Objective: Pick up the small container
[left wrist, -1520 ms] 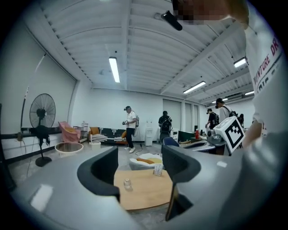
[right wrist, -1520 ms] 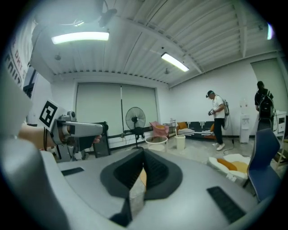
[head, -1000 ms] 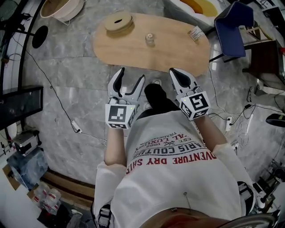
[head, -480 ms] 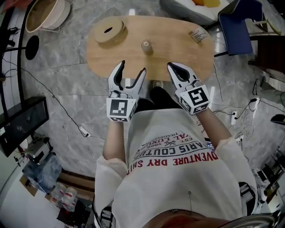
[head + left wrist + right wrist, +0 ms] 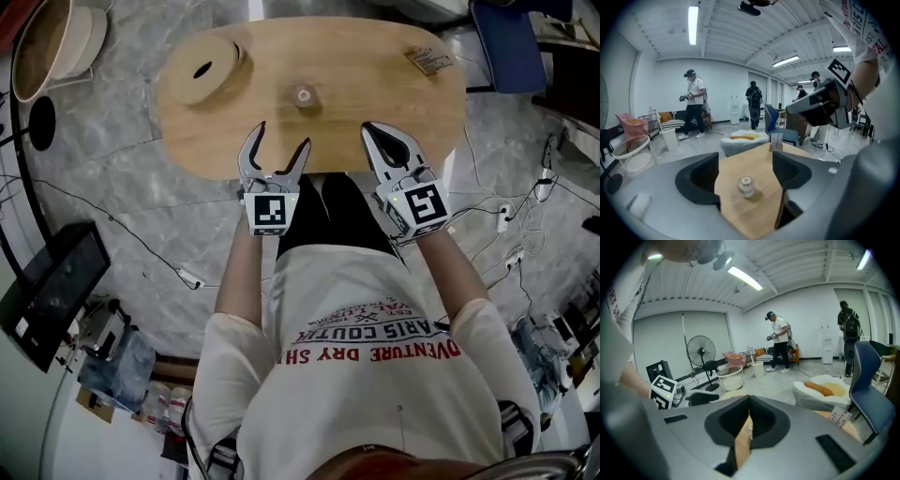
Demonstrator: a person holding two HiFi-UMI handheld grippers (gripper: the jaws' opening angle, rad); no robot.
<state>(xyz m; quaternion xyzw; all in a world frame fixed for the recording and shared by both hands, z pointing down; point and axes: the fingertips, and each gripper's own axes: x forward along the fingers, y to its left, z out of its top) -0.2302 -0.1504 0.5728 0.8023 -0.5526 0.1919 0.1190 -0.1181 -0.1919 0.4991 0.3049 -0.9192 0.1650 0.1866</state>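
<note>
Head view: small container (image 5: 303,96) stands mid-table (image 5: 375,84). Left gripper (image 5: 281,142) at near edge, jaws opening, empty; right gripper (image 5: 377,139) jaws together. Push left straight ahead, straddle container, then close.

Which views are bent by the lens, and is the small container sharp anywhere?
Left and right gripper views: strong fisheye, dark corners. Left gripper view: the small container looks slightly soft. Head view: milder bend at the edges; the container is tiny, without detail.
</note>
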